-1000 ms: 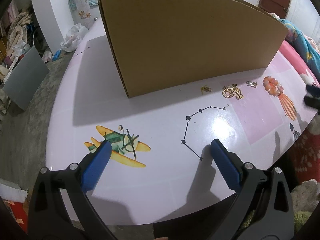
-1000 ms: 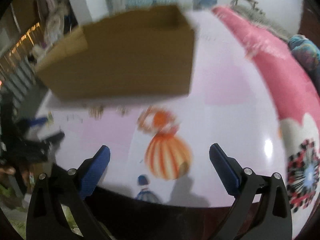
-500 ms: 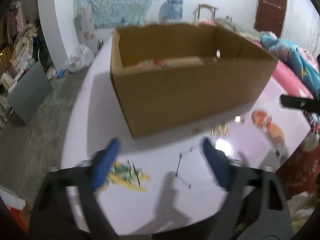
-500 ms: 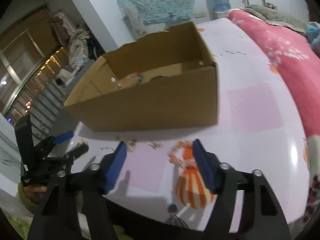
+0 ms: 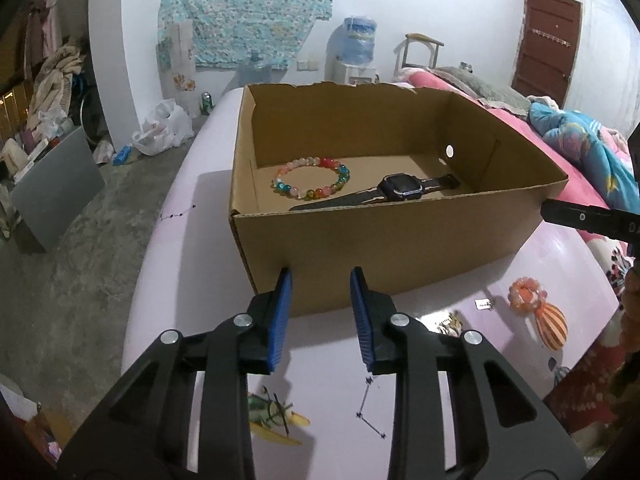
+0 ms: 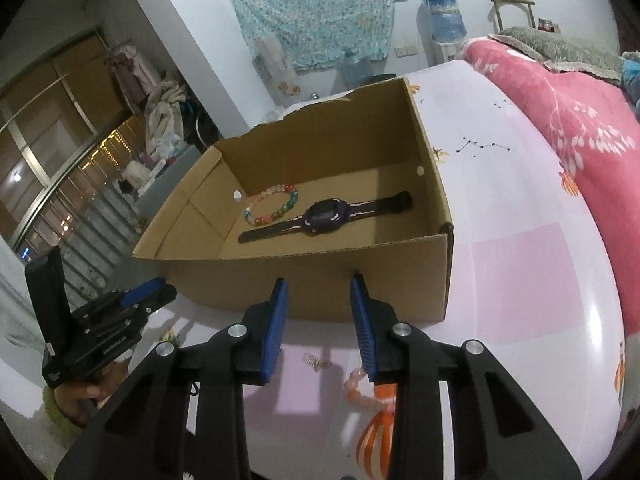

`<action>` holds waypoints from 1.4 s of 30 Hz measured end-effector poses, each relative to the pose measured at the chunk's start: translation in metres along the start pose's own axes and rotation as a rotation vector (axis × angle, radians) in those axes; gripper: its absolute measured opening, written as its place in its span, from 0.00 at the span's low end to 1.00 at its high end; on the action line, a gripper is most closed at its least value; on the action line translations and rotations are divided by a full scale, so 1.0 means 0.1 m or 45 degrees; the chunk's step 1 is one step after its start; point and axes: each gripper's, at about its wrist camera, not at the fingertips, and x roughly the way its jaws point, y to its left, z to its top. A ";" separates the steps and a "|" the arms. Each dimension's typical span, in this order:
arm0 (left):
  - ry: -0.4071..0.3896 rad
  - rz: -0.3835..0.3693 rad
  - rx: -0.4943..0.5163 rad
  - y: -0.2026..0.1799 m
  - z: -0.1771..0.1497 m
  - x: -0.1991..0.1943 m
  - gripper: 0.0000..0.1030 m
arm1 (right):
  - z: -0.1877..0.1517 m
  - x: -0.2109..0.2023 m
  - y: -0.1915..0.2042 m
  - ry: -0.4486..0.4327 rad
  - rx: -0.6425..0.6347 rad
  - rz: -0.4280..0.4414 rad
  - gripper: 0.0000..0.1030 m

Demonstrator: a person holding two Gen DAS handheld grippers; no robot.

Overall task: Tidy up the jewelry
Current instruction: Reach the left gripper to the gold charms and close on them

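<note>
- Hovering above the pink table (image 5: 192, 276), the left gripper (image 5: 320, 308) has its blue pads parted, nothing between them; the right gripper (image 6: 319, 316) likewise, released and empty.
- Just past the right gripper, a coral bead bracelet (image 6: 357, 388) lies on the table; the left view adds gold pieces (image 5: 448, 322), possibly earrings, too small to tell.
- Farther off, the cardboard box (image 5: 384, 240) holds a multicolour bead bracelet (image 5: 312, 178) beside a dark watch (image 6: 326, 216), laid flat.
</note>
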 end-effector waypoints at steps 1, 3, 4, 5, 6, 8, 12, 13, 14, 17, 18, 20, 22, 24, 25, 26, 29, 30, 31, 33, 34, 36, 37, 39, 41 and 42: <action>-0.006 0.003 -0.001 0.00 0.01 0.02 0.28 | 0.01 0.01 0.00 -0.006 0.005 -0.003 0.31; -0.013 0.006 -0.008 0.01 0.02 0.04 0.28 | 0.02 0.02 -0.01 -0.011 0.015 -0.005 0.31; -0.014 0.006 -0.006 0.00 0.03 0.04 0.28 | 0.01 0.02 0.02 -0.010 0.015 -0.006 0.31; -0.015 -0.007 0.002 -0.01 0.02 0.02 0.28 | -0.01 0.01 0.03 -0.007 0.012 -0.005 0.31; -0.015 -0.021 0.008 0.00 0.02 0.01 0.28 | -0.03 -0.01 0.05 0.003 0.000 0.009 0.31; 0.001 -0.080 0.027 -0.05 -0.03 -0.01 0.28 | -0.08 0.00 0.09 0.025 -0.021 0.012 0.31; 0.101 -0.188 0.119 -0.29 -0.18 0.08 0.28 | -0.26 0.09 0.17 0.126 -0.051 0.037 0.31; 0.134 -0.219 0.153 -0.37 -0.22 0.12 0.28 | -0.31 0.14 0.18 0.165 -0.050 0.058 0.31; 0.154 -0.236 0.176 -0.43 -0.24 0.16 0.28 | -0.36 0.17 0.19 0.188 -0.051 0.064 0.31; 0.217 -0.251 0.288 -0.61 -0.29 0.29 0.28 | -0.49 0.26 0.22 0.258 -0.056 0.081 0.31; 0.223 -0.246 0.325 -0.66 -0.30 0.32 0.28 | -0.53 0.28 0.23 0.275 -0.058 0.083 0.31; 0.241 -0.233 0.406 -0.73 -0.29 0.39 0.28 | -0.57 0.30 0.24 0.291 -0.054 0.096 0.31; 0.257 -0.229 0.449 -0.76 -0.29 0.44 0.28 | -0.59 0.32 0.23 0.300 -0.046 0.106 0.31; 0.276 -0.221 0.485 -0.78 -0.28 0.50 0.24 | -0.60 0.34 0.21 0.304 -0.034 0.120 0.31; 0.282 -0.224 0.494 -0.79 -0.27 0.51 0.22 | -0.60 0.36 0.21 0.305 -0.031 0.123 0.31; 0.277 -0.231 0.502 -0.79 -0.26 0.52 0.21 | -0.60 0.36 0.21 0.305 -0.027 0.126 0.31; 0.281 -0.241 0.513 -0.80 -0.23 0.55 0.18 | -0.61 0.37 0.19 0.303 -0.015 0.137 0.31; 0.283 -0.244 0.515 -0.80 -0.22 0.55 0.17 | -0.62 0.37 0.18 0.301 -0.011 0.139 0.31; 0.284 -0.248 0.520 -0.79 -0.22 0.56 0.16 | -0.62 0.37 0.17 0.300 -0.007 0.140 0.31; 0.287 -0.264 0.537 -0.80 -0.21 0.58 0.11 | -0.62 0.35 0.14 0.299 0.003 0.142 0.31; 0.288 -0.269 0.545 -0.80 -0.21 0.58 0.10 | -0.61 0.36 0.13 0.299 0.006 0.143 0.31; 0.290 -0.268 0.553 -0.84 -0.23 0.57 0.10 | -0.61 0.36 0.12 0.299 0.013 0.145 0.31; 0.295 -0.272 0.552 -0.84 -0.23 0.56 0.10 | -0.61 0.35 0.11 0.299 0.014 0.146 0.31; 0.303 -0.280 0.547 -0.81 -0.26 0.55 0.10 | -0.62 0.33 0.10 0.297 0.014 0.143 0.31; 0.307 -0.283 0.541 -0.82 -0.25 0.53 0.10 | -0.63 0.32 0.09 0.299 0.016 0.141 0.31; 0.309 -0.285 0.540 -0.81 -0.27 0.51 0.10 | -0.62 0.32 0.10 0.299 0.016 0.139 0.31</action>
